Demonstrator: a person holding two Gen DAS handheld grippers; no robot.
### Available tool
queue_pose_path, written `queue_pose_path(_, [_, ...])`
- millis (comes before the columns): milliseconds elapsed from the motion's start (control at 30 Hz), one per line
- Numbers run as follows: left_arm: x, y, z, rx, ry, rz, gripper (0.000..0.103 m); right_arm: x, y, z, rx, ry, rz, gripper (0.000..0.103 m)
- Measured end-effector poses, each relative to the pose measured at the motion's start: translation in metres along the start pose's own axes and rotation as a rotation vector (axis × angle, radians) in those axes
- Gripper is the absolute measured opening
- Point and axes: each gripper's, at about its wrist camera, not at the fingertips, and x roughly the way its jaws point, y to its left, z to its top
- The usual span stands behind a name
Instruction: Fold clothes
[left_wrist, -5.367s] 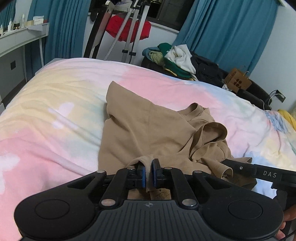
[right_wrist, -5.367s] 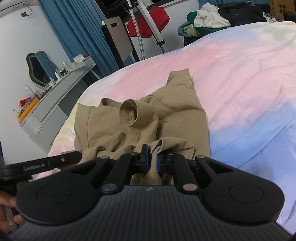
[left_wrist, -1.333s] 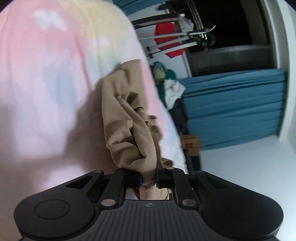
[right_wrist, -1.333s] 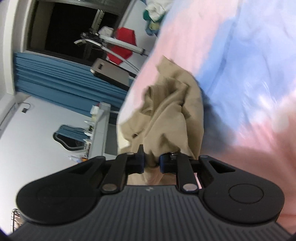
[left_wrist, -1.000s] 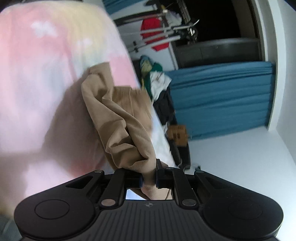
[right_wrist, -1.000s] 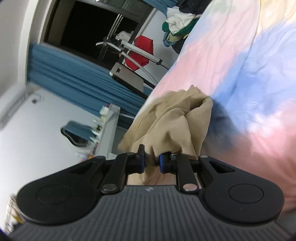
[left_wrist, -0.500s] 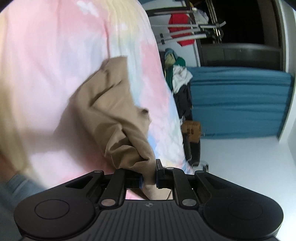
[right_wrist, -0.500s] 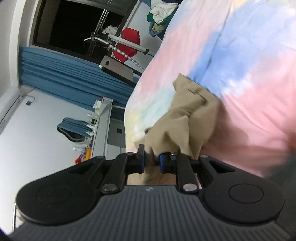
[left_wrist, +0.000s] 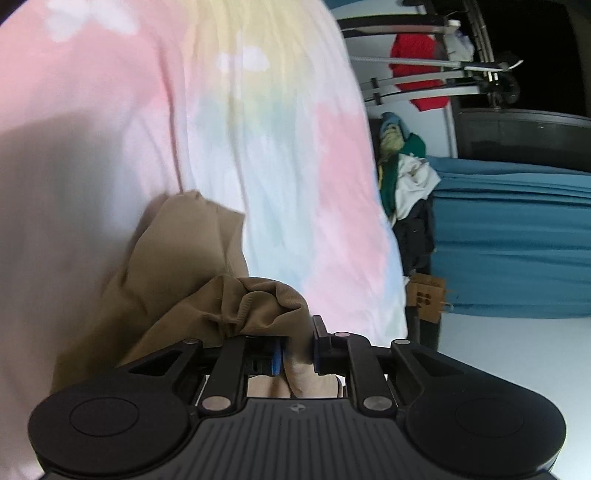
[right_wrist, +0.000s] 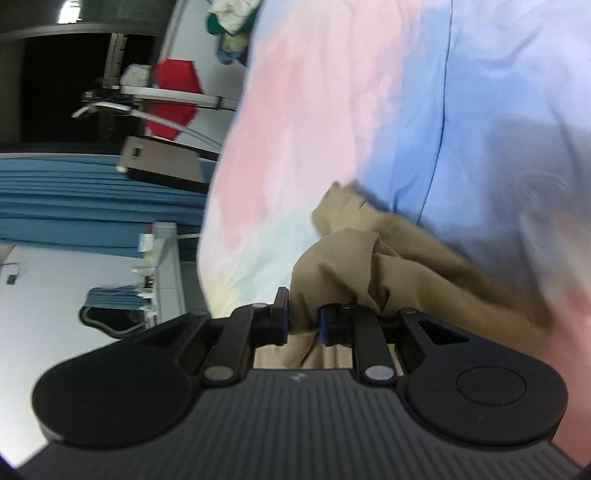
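Observation:
A tan shirt hangs bunched from both grippers over the pastel tie-dye bedspread. My left gripper is shut on a fold of the tan shirt, with cloth bulging over its left finger. My right gripper is shut on another part of the same shirt, which trails to the right over the bedspread. Both views are rolled sideways. The shirt's far end touches the bed; the cloth behind the fingers is hidden.
A pile of green, white and dark clothes lies beyond the bed's far edge. A clothes rack with a red garment stands before blue curtains. A cardboard box sits nearby. A grey dresser stands left of the bed.
Both grippers have kept hold of the shirt and drawn it nearer and lower; less cloth shows ahead and more bare bedspread lies beyond it. Both views have rolled further sideways.

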Motion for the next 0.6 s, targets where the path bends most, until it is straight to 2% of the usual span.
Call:
queue_pose_path(133, [0.026, 0.006, 0.015, 0.032, 0.008, 0.021, 0.015, 0.031, -0.011, 0.017, 0.000, 0.032, -0.041, 0.019])
queue_pose_path(267, [0.031, 0.003, 0.021, 0.077, 0.002, 0.030, 0.015, 0.040, -0.006, 0.020, -0.054, 0.051, -0.057, 0.020])
queue_pose_path(367, [0.025, 0.000, 0.017, 0.106, -0.014, 0.018, 0.015, 0.035, -0.001, 0.016, -0.123, 0.049, -0.029, 0.020])
queue_pose_path(500, [0.007, -0.010, 0.004, 0.181, -0.046, 0.000, 0.016, 0.015, 0.004, 0.009, -0.186, 0.045, 0.054, 0.022])
queue_pose_path(600, [-0.006, -0.025, -0.006, 0.281, -0.097, -0.023, 0.023, 0.003, 0.015, 0.002, -0.309, 0.010, 0.137, 0.028])
